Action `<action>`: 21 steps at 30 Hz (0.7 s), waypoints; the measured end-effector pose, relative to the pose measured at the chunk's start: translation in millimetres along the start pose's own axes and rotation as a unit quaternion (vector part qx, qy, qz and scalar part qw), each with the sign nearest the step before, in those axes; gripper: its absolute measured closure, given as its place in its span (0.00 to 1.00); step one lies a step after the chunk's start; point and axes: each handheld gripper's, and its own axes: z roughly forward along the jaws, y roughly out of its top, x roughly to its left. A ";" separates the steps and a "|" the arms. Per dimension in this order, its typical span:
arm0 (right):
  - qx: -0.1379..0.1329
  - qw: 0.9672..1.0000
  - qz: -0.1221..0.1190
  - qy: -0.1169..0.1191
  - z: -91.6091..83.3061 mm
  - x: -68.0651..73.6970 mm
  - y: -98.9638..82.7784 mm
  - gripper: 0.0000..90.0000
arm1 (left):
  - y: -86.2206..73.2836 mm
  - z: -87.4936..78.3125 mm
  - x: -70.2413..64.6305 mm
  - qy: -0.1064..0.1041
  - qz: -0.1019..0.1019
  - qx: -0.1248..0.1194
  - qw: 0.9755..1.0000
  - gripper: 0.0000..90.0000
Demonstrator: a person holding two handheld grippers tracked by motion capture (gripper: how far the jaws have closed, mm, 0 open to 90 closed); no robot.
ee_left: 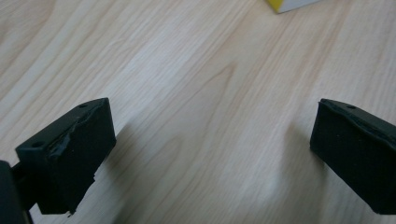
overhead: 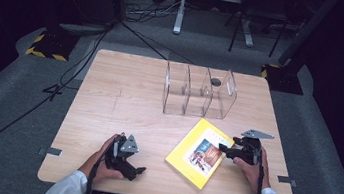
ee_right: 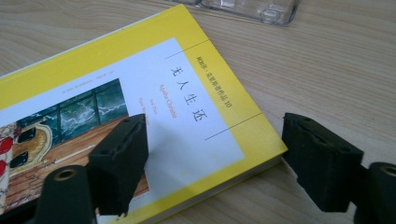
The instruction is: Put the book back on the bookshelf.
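Observation:
A yellow paperback book (overhead: 198,153) lies flat on the wooden table (overhead: 125,91), right of centre near the front. My right gripper (overhead: 223,149) is at the book's right edge and stands open. In the right gripper view, one jaw hovers over the book's (ee_right: 177,93) cover picture and the other sits just past its corner above bare wood, so the right gripper (ee_right: 217,140) straddles that corner without pressing on it. My left gripper (overhead: 135,172) rests near the front left, open, with only wood between the jaws of the left gripper (ee_left: 210,154). A corner of the book (ee_left: 292,4) shows far off.
A clear plastic divider rack (overhead: 199,93) with several compartments stands behind the book at the table's far middle; its base (ee_right: 243,9) shows in the right gripper view. Cables and stand feet lie on the grey floor beyond the table.

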 end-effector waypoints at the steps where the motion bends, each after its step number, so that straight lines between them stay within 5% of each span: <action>1: 0.000 1.000 0.000 0.000 0.0 0.0 0.0 0.24 | 2.3 2.0 -2.6 -0.006 0.006 0.000 1.000 0.01; 5: 0.003 1.000 -0.004 0.002 1.6 4.6 1.2 0.24 | 11.0 10.1 -12.4 -0.026 0.024 0.000 0.999 0.01; 13: 0.011 0.998 -0.044 0.032 18.9 24.8 13.4 0.24 | 14.5 13.5 -17.0 -0.030 0.032 -0.002 0.999 0.01; 21: 0.009 0.997 -0.079 0.009 19.8 42.6 18.0 0.26 | 14.2 13.0 -21.3 -0.037 0.038 0.001 0.999 0.01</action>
